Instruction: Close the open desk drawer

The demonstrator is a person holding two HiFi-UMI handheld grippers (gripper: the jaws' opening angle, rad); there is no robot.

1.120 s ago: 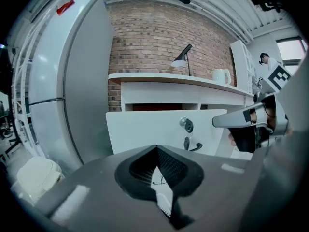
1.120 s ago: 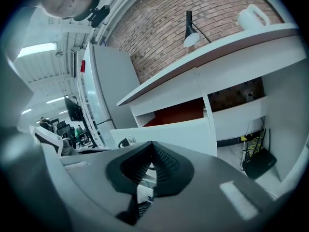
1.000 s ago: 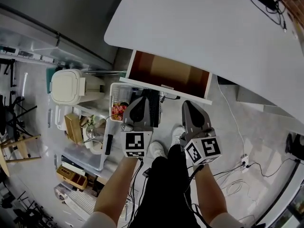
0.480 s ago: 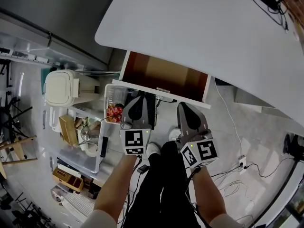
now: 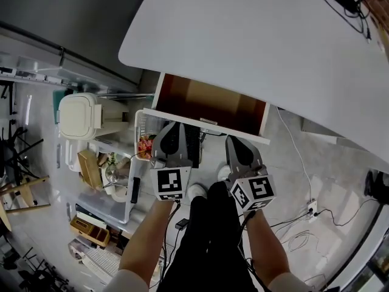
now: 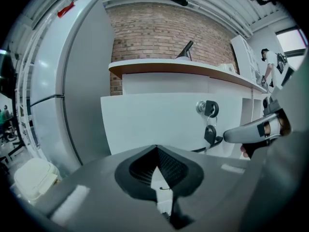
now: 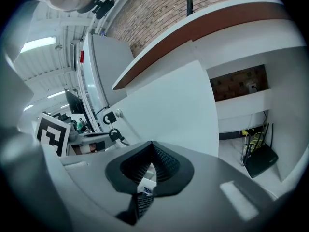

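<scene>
Head view: drawer (image 5: 209,102) is open, centre frame, under the white desk (image 5: 255,35). Left tool (image 5: 172,132) and right tool (image 5: 238,145) are side by side just below its front panel.
Left gripper view: jaws together, empty. White drawer front ahead, key (image 6: 208,109) right of centre.
Right gripper view: jaws together, empty. Drawer front fills centre.

a cream lidded bin (image 5: 79,115) stands near a white basket (image 5: 141,123).

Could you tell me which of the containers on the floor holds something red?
The white basket just left of the left gripper; the cream bin beside it is lidded.
</scene>
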